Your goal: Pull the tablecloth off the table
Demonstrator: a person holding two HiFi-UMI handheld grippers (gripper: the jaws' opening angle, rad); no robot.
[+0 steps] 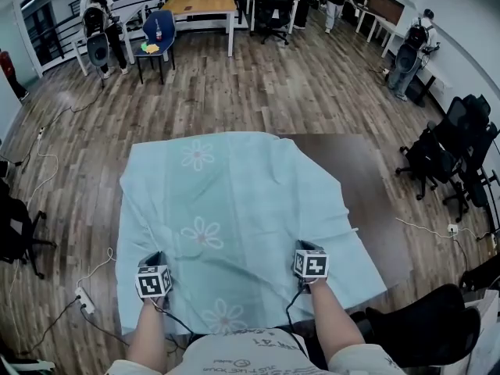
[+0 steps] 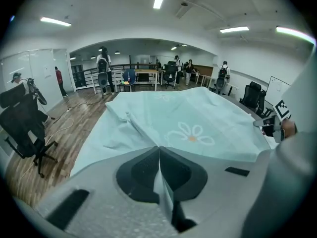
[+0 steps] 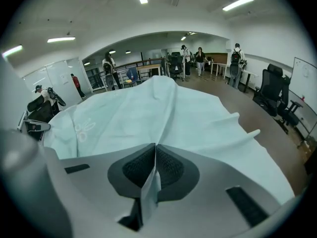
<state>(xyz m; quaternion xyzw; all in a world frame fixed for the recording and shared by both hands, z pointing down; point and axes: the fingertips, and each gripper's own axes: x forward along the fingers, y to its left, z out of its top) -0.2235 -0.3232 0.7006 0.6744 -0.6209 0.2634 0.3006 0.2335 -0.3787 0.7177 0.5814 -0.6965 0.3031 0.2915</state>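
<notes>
Forearms [image 1: 332, 317] reached out from the person's body (nearest the lens). Beyond them the table [image 1: 375, 209] was mostly covered: the tablecloth [image 1: 226, 201] lay across it, leaving only the right side and far right corner bare, so the pull looked barely begun. Its long axis seemed to run away from the person, skewed leftward. Left gripper [image 1: 153, 259] and right gripper [image 1: 306, 247] each clamped a fold near its close edge.

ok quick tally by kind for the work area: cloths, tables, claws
tablecloth: 1
table: 1
claws: 2 (left claw, right claw, each shut on the tablecloth)
total: 4
</notes>
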